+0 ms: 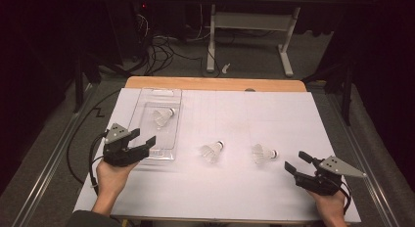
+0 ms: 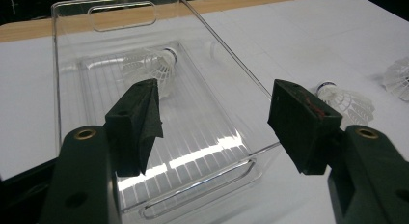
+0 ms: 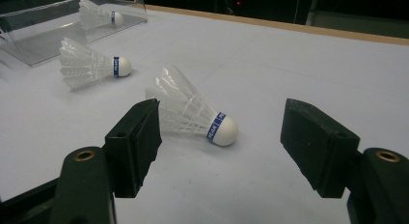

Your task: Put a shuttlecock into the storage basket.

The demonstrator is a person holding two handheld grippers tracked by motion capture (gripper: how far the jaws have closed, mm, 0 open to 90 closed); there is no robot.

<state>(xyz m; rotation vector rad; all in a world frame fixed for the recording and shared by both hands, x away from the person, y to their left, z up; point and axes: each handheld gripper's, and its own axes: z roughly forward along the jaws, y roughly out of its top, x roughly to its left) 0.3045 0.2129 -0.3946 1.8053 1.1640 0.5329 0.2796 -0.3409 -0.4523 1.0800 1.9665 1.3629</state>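
Three white shuttlecocks lie in view, all on their sides. The nearest shuttlecock rests on the white table sheet just ahead of the right gripper, its cork tip with a blue band pointing toward the table's right side; in the right gripper view it sits between and just beyond the two black jaws, touched by neither. That gripper is spread wide and holds nothing. The middle shuttlecock lies near it on the bare sheet, between it and the clear plastic tray. The third shuttlecock lies inside that tray, in its far half. There is one tray, standing at the left of the sheet with a handle cut-out at each end. The left gripper hangs at the tray's near end, its jaws likewise wide apart and empty, the near rim showing between them in the left gripper view. A person's hand holds each of the two grippers.
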